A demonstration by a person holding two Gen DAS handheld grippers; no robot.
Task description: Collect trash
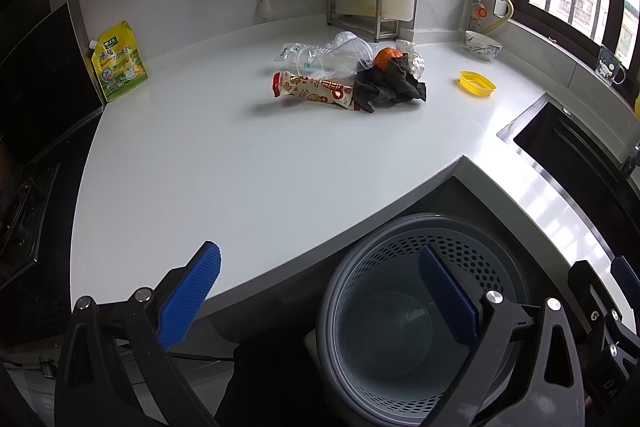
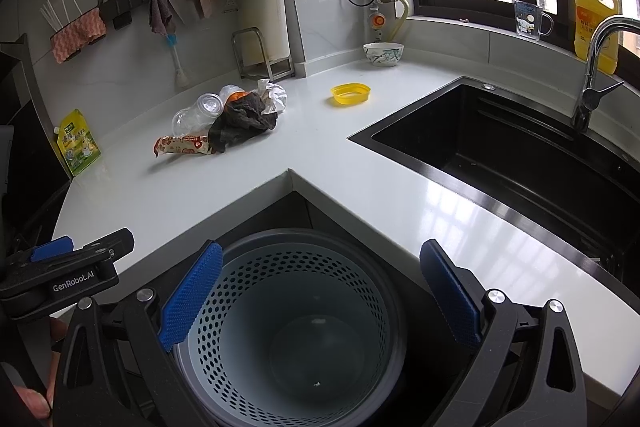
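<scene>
White kitchen tabletop (image 1: 240, 167): trash pile (image 1: 344, 75) sat untouched upper center; bin (image 2: 288, 327) below empty. Both claws, left (image 1: 320, 291) and right (image 2: 320, 291), gaped open, holding nothing. Nothing collected yet.

Your left gripper (image 1: 320, 291) sits at the bottom of the frame with its blue pads (image 1: 188, 297) spread wide and nothing between them, the left pad over the white countertop (image 1: 224, 163) edge and the right pad over the grey perforated bin (image 1: 400, 331) at lower centre. Up in the middle of the frame you see the trash heaped together: a red-ended snack wrapper (image 1: 312, 91) touching a dark cloth (image 1: 390, 87), with an orange (image 1: 387, 58) and clear plastic cups (image 1: 340, 57) just behind. A yellow lid (image 1: 477, 81) lies apart to the right, a yellow-green pouch (image 1: 118, 61) stands at the left wall, and the other gripper (image 1: 612, 307) shows at the lower right edge.
</scene>
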